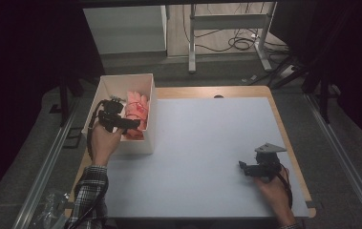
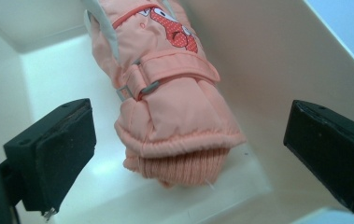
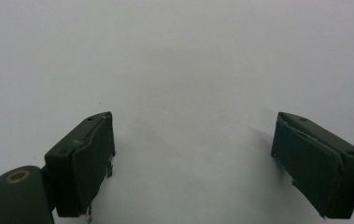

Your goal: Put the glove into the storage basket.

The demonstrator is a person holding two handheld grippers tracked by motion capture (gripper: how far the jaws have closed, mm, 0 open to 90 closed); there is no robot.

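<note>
A pink padded glove [image 1: 136, 113] with a knitted cuff lies inside the white box [image 1: 103, 89] at the table's left edge. In the left gripper view the glove [image 2: 165, 93] lies with its cuff toward me, a strap and buckle across its wrist. My left gripper [image 1: 132, 125] hovers over the box, open, its jaws wide on either side of the glove's cuff [image 2: 184, 165] without touching it. My right gripper [image 1: 242, 166] rests open near the table's front right corner, and its view shows bare white table surface [image 3: 184, 70] between its jaws.
The white mat [image 1: 207, 152] covers most of the wooden table [image 1: 264, 89]. Beyond the table stand a metal desk frame [image 1: 226, 28] and cables on the floor. A metal rail [image 1: 45, 167] runs along the left.
</note>
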